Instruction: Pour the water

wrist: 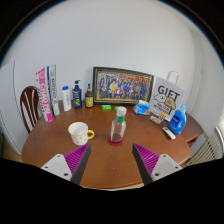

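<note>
Water has not been poured yet, as far as I can judge. From the gripper view, my gripper (111, 161) hangs above the near edge of the round wooden table (55, 150), its jaws spread wide and holding nothing, the purple pads (75, 158) facing each other across an open gap. Just ahead of the fingers, roughly centred between them, a clear bottle (118, 126) with a red base stands upright on the tabletop. Left of it sits a pale mug (79, 133), well apart from the bottle, which I take to be the vessel to fill; I cannot see whether anything is in it. Beyond them, a framed picture (123, 84), a gift bag (167, 99) and several other bottles line the wall. Reaching, grasping, lifting and tipping over the mug all remain.
</note>
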### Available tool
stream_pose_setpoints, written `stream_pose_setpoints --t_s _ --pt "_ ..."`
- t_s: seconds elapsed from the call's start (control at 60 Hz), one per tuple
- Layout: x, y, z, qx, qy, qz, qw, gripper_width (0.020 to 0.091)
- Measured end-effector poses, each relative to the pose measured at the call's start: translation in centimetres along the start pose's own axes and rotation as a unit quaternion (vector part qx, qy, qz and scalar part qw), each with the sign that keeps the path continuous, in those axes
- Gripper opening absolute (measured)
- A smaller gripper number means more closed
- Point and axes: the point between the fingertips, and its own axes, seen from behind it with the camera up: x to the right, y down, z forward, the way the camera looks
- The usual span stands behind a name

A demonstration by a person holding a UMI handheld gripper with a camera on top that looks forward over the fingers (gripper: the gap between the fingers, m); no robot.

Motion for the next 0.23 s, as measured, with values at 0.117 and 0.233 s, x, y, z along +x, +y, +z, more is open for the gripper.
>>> stream_pose_setpoints --t_s 0.117,0.233 --pt "0.2 0.5 -1.0 0.004 0.008 -0.005 1.0 0.0856" --pt "0.2 0.2 -1.2 0.008 0.012 0.001 1.0 0.0855"
